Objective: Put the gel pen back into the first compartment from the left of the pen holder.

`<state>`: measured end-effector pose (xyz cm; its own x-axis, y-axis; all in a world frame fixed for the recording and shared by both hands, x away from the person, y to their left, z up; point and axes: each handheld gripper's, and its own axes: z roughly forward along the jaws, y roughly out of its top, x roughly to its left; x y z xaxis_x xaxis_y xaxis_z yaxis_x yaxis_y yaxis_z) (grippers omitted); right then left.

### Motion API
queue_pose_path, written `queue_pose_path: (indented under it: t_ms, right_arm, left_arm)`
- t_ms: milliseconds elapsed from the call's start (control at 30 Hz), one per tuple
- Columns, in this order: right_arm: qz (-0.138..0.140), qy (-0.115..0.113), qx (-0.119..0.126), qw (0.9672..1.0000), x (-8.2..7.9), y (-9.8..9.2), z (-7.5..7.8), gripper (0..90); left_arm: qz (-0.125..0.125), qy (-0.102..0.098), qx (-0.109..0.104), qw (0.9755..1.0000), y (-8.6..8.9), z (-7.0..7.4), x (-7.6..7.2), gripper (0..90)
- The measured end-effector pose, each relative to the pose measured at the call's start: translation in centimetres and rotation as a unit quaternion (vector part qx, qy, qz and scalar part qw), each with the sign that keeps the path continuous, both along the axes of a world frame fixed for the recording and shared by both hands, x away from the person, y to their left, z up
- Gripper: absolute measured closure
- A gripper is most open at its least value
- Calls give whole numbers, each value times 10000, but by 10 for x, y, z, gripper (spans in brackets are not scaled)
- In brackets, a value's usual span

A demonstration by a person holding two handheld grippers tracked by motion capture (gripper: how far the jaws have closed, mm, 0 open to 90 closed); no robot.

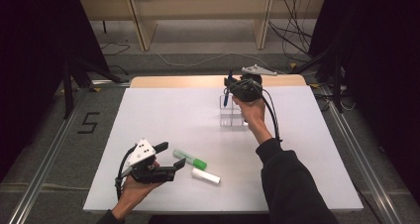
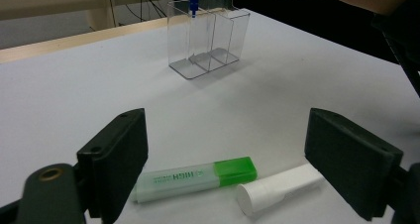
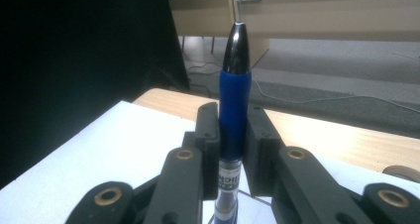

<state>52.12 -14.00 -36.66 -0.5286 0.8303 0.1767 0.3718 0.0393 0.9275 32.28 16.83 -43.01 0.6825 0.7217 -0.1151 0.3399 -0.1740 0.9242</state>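
Blue pen held over a clear holder

The right gripper clamps a blue-barrelled pen with a black tip between its jaws, the pen upright above the clear plastic compartmented holder on the white table. The left gripper stands open and empty near a green-capped highlighter and a white marker, both lying between its jaws in the left gripper view.

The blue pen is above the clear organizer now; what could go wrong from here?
1. The blue pen hangs over the divider walls of the clear organizer, so it may catch on a wall instead of dropping into a compartment.
2. The organizer looks light; a push from the right hand-held gripper might tip it.
3. The open left hand-held gripper sits close to the green highlighter and the white marker and could nudge them.
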Motion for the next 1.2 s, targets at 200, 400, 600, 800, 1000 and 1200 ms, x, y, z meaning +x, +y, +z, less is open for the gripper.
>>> queue_pose_path:
  t_ms: [200, 400, 600, 800, 1000, 1200]
  right_arm:
    - [40, 105, -123, 9999, 1, 4, -5, 793]
    - [80, 164, -254, 9995, 1, 8, -10, 791]
    - [71, 202, -309, 9993, 2, 12, -13, 791]
    - [51, 269, -353, 9990, 2, 14, -18, 791]
    - [33, 318, -375, 9988, 3, 14, -22, 790]
    - [44, 477, -295, 9984, 3, 13, -26, 632]
  left_arm:
    - [3, -1, 4, 10000, 0, 0, 0, 163]
    - [17, 5, 3, 10000, 0, 0, 1, 163]
    - [10, -14, 3, 10000, 1, 1, 0, 163]
    - [25, -9, -23, 10000, 1, 0, 0, 162]
    - [1, -12, -10, 10000, 1, 1, 0, 163]
    - [23, -20, -47, 10000, 1, 1, 0, 162]
